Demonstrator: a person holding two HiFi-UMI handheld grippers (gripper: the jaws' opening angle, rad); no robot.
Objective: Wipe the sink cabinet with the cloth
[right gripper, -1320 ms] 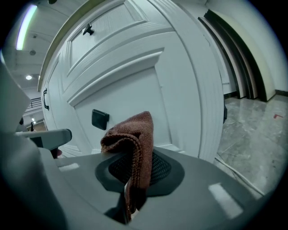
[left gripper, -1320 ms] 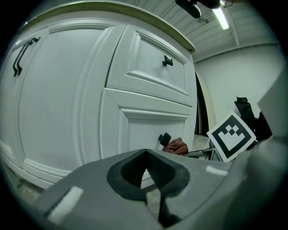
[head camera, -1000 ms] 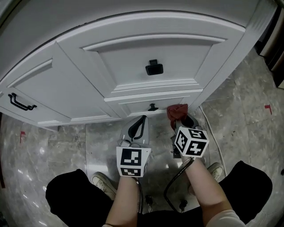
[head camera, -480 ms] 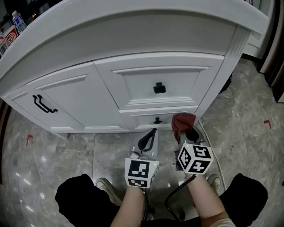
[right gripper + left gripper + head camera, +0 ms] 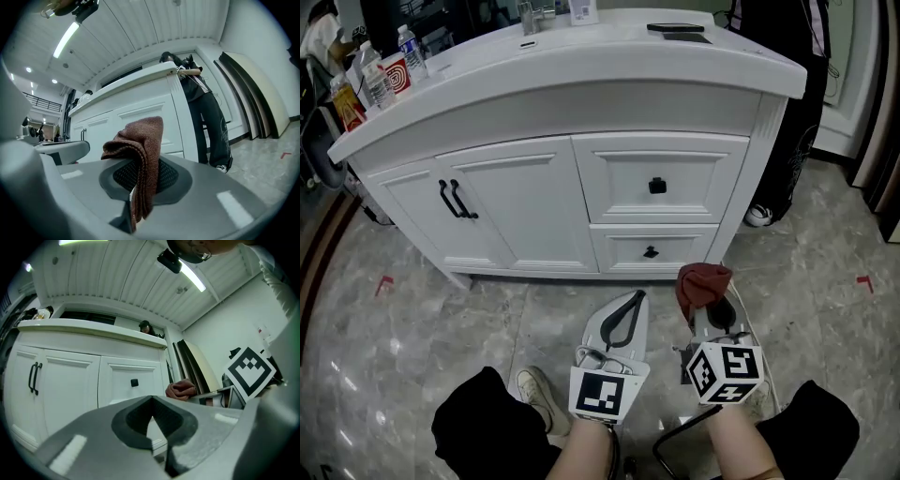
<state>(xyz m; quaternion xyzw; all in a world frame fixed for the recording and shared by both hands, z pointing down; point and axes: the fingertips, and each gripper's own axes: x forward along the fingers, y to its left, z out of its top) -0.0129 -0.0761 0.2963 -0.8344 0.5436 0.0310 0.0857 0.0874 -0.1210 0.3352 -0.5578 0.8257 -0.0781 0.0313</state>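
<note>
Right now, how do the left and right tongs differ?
The left tongs are shut on nothing; the right tongs are shut on the brown cloth. The left tongs' tips show bare; the right tongs' tips hide under cloth. Both point at the sink cabinet, short of it.

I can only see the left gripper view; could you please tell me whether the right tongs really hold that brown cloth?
Observer: Yes. The right gripper view shows the right tongs shut on the cloth, which droops over them.
Operator: Thank you. Is anything standing on the countertop?
Observer: In the head view, a water bottle and a cup stand at its left end.
</note>
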